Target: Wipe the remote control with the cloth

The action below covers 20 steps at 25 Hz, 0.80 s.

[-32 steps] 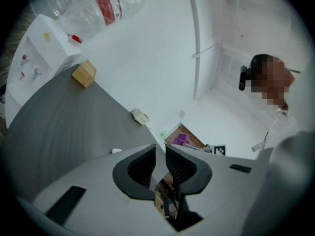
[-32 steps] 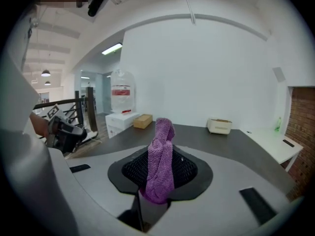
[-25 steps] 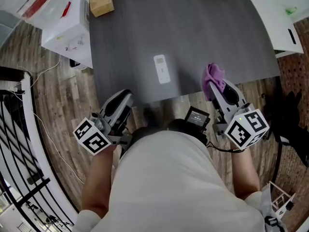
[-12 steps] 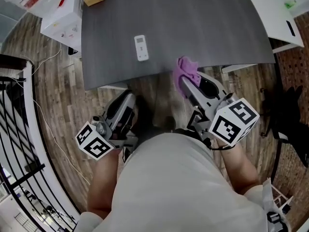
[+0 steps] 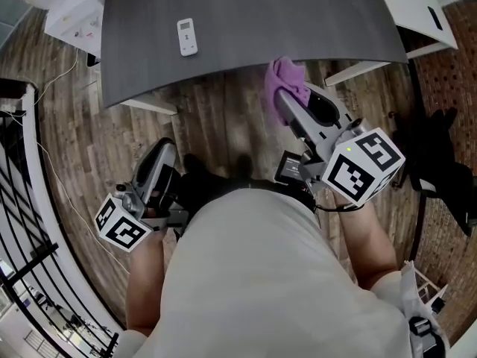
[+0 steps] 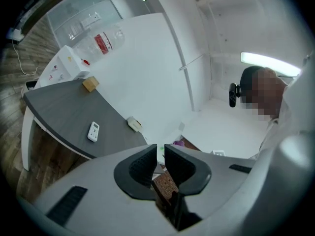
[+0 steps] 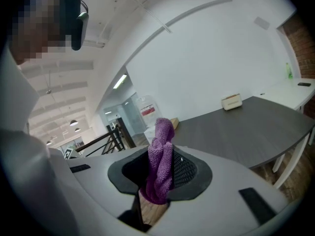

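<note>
My right tool [image 7: 158, 162] clamps the purple cloth [image 5: 285, 79], the left tool [image 6: 160, 154] is barely open and empty; I should lay the cloth flat on the remote control [image 5: 187, 36].

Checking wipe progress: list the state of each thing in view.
remote control: lying flat on the table, untouched.
right gripper: shut on the cloth.
cloth: bunched, standing up out of the right gripper, off the table.
left gripper: jaws almost together, nothing between.
</note>
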Motion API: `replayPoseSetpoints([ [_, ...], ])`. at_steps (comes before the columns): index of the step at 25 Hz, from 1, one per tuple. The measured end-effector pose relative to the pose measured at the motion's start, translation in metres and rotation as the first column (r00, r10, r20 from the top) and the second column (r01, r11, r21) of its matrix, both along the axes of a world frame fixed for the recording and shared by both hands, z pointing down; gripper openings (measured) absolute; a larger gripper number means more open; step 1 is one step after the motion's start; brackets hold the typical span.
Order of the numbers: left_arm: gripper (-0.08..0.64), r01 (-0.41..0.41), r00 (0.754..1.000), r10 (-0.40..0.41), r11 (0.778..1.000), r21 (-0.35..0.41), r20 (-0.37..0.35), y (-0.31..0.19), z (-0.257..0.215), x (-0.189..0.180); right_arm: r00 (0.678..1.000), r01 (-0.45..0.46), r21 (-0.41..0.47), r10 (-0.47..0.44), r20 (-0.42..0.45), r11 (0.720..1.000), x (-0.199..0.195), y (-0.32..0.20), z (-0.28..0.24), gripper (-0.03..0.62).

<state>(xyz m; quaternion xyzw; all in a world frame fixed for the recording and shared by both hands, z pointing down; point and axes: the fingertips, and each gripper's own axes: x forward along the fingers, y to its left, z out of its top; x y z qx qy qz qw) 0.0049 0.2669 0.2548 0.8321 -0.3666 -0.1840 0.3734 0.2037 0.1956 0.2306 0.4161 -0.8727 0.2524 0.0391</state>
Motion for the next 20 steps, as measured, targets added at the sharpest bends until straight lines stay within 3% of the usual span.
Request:
replayPoseSetpoints([
  [7, 0.05, -0.101, 0.995, 0.101, 0.994, 0.028, 0.008, -0.016, -0.011, 0.014, 0.998, -0.065, -0.023, 0.065, -0.008, 0.998, 0.001, 0.004, -0.002, 0.1],
  [20, 0.048, -0.12, 0.993, 0.12, 0.992, 0.035, 0.008, -0.007, -0.024, -0.045, 0.997, -0.07, 0.022, 0.07, 0.015, 0.997, -0.061, -0.002, -0.031, 0.1],
])
